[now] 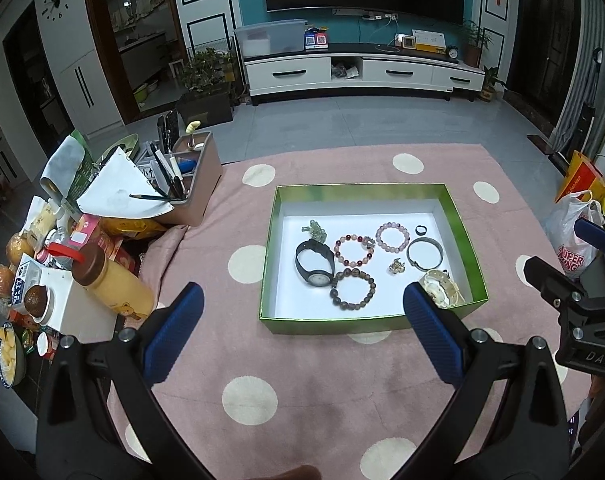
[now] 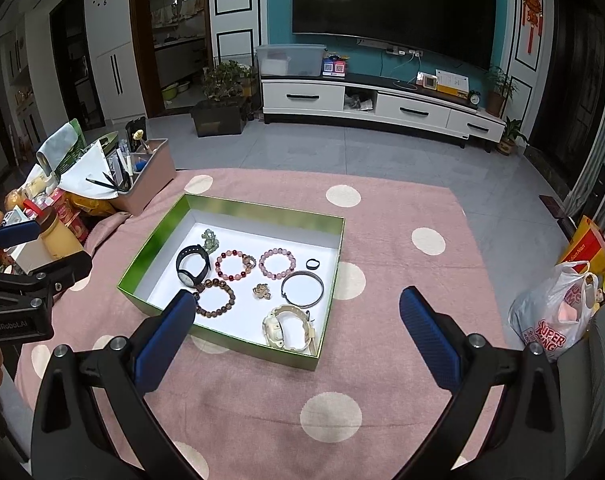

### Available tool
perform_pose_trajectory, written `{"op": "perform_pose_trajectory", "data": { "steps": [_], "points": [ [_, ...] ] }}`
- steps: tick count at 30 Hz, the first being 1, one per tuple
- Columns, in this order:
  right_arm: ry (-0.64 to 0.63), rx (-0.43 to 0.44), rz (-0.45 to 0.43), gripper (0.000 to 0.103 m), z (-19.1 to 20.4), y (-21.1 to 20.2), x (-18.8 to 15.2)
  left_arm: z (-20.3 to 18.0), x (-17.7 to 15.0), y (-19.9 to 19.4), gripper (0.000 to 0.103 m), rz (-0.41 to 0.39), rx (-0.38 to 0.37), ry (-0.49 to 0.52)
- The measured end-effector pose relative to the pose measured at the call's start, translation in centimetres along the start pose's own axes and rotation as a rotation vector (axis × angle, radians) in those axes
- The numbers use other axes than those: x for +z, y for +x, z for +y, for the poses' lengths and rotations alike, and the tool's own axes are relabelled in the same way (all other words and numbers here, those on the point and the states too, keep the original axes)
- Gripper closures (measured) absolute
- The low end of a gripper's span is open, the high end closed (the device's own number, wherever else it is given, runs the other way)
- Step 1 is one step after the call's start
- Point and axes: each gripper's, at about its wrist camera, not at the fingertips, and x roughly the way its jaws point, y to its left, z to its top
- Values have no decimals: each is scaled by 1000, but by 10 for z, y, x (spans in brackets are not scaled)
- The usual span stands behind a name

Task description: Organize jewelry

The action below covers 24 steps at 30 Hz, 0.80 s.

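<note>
My left fingers (image 1: 430,332) wide apart, right fingers (image 2: 426,336) too, holding nothing | jewelry all sits in green box (image 2: 238,344) | looks nearly done

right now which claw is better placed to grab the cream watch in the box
The right, probably. The cream watch lies in the green box's near corner on the right claw's side, almost between its open fingers. In the left view the left claw's own finger partly hides it.
</note>
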Motion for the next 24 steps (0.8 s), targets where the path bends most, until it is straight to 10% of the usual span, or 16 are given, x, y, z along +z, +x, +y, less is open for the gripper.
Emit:
{"op": "perform_pose_trajectory", "data": {
  "steps": [24],
  "points": [
    [-6, 3, 24, 1, 7, 10, -3, -2, -1, 17, 2, 10, 22, 20]
  ]
}}
